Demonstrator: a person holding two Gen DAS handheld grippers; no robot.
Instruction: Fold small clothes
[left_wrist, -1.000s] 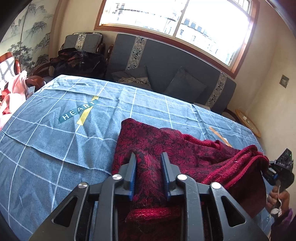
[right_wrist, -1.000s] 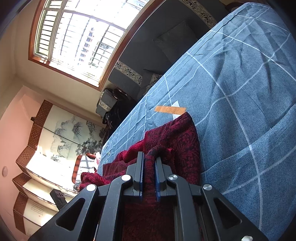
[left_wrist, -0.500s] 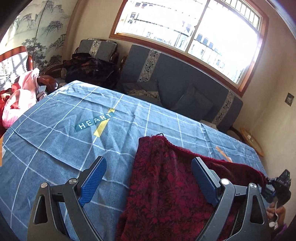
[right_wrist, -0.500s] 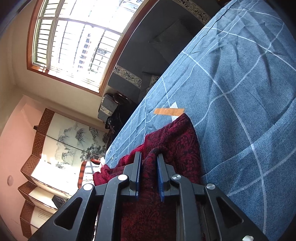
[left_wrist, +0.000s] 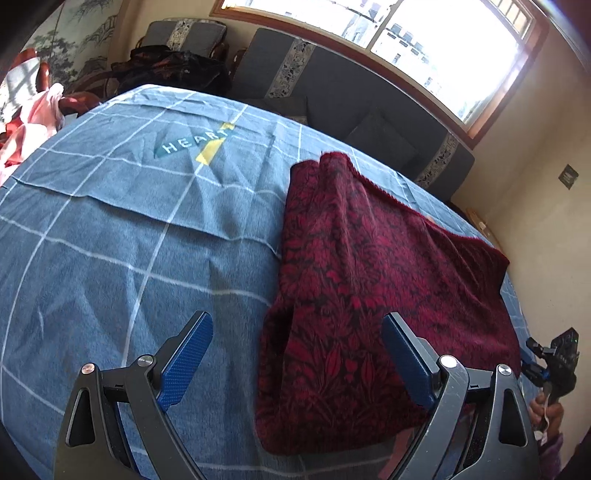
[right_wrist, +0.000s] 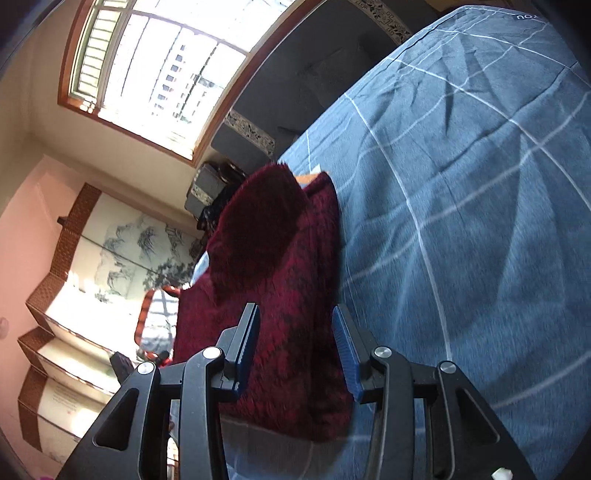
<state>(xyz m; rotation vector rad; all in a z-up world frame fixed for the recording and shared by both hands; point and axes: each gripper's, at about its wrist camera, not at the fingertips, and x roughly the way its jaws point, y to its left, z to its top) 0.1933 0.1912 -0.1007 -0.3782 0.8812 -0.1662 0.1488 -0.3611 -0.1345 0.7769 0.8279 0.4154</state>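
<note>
Red patterned knit garment (left_wrist: 369, 280) lies folded on the blue checked sheet (left_wrist: 110, 236). Left gripper (left_wrist: 297, 354) gapes wide, holding nothing. Right gripper (right_wrist: 295, 347), jaws just opening, straddles the blurred cloth, seemingly released; only the left view shows its person's hand (left_wrist: 546, 410).

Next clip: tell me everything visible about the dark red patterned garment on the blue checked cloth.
The dark red knitted garment with a black floral pattern lies folded in layers on the blue checked cloth, its corded hem along the far edge. It looks thick and fuzzy. Neither gripper grips it; both sets of jaws stand apart around its near edge.
</note>
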